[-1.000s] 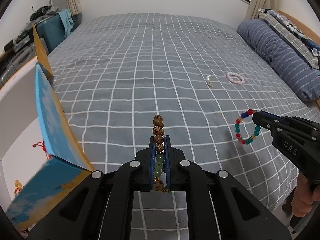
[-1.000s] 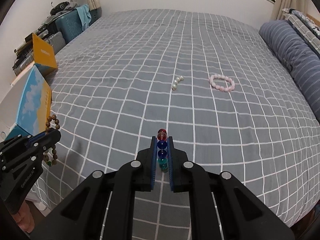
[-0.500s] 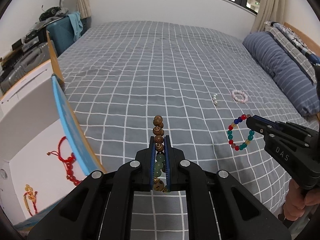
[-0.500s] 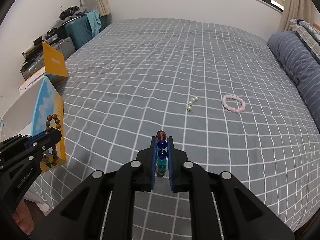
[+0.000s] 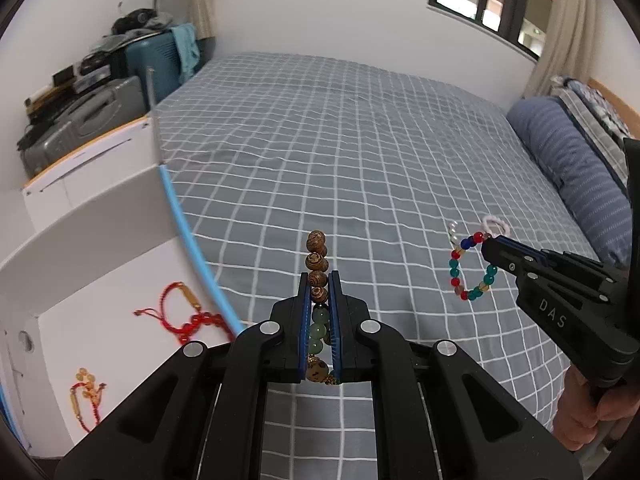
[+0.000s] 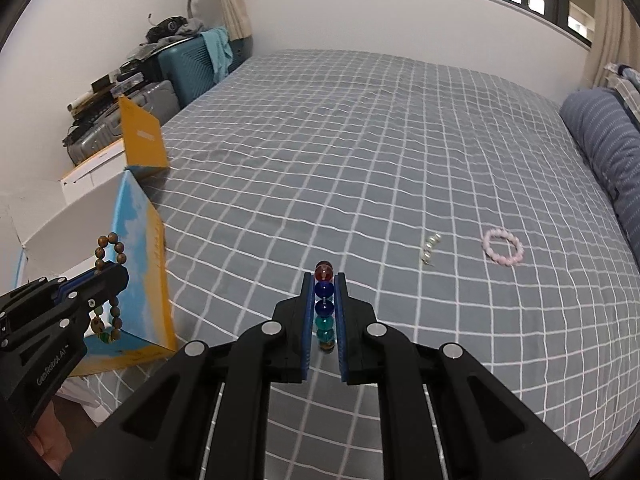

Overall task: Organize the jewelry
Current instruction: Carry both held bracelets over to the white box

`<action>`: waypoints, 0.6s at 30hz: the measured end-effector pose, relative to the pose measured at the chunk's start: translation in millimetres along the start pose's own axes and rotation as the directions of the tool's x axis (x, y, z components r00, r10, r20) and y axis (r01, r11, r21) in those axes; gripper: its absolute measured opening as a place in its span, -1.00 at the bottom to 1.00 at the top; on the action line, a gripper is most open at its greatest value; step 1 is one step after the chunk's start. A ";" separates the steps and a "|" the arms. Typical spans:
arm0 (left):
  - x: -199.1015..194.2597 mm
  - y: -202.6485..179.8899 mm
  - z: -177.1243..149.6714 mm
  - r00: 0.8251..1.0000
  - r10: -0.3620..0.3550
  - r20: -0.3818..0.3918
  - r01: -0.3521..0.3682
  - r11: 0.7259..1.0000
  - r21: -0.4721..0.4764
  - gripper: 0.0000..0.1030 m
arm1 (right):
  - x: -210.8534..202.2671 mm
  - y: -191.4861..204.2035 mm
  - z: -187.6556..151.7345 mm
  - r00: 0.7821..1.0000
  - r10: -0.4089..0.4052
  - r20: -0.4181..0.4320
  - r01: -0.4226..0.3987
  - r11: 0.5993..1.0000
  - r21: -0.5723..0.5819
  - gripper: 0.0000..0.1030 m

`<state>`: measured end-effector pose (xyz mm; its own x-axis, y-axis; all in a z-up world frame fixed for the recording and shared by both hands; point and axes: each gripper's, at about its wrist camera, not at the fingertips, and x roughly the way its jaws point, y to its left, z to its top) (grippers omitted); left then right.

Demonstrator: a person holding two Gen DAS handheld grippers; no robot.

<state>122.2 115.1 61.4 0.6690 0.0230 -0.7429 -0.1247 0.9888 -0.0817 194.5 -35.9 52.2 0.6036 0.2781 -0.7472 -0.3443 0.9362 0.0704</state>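
My left gripper [image 5: 319,280] is shut on a bracelet of brown wooden and green beads [image 5: 317,258], held in the air beside an open white box [image 5: 104,312] with a blue rim. Inside the box lie a red cord bracelet [image 5: 188,312] and a smaller red and gold one [image 5: 86,396]. My right gripper [image 6: 324,280] is shut on a bracelet of red, blue and teal beads [image 6: 324,300], which hangs as a ring [image 5: 472,266] in the left wrist view. A pink bead bracelet [image 6: 503,247] and a short string of pearls [image 6: 430,247] lie on the bed.
The grey checked bedspread [image 6: 360,152] fills the view. A striped blue pillow [image 6: 608,148] lies at the right. The blue and yellow box lid [image 6: 140,264] stands at the bed's left edge. Suitcases [image 6: 188,68] and clutter stand beyond. A hand [image 5: 584,412] grips the right tool.
Both grippers have risen and drawn back with their bracelets. The left one has swung over the box, whose white inside and red bracelets now show.
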 end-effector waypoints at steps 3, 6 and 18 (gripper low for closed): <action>-7.7 12.4 2.9 1.000 0.015 0.007 -0.015 1.000 -0.022 -0.85 | -0.1 14.8 6.5 1.000 0.013 0.003 -0.013 1.000 -0.017 -0.82; -17.1 27.0 4.6 1.000 0.028 0.014 -0.027 0.998 -0.051 -0.85 | 0.1 30.5 11.4 1.000 0.031 0.002 -0.031 0.999 -0.036 -0.82; -52.5 88.3 0.5 0.993 0.107 0.041 -0.100 0.984 -0.147 -0.85 | -3.1 93.8 23.3 0.996 0.093 0.013 -0.091 0.989 -0.117 -0.82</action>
<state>76.5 201.3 93.6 0.6809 0.1348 -0.7198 -0.2974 0.9491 -0.1037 177.1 56.1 76.5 0.5785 0.3672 -0.7284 -0.4799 0.8753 0.0601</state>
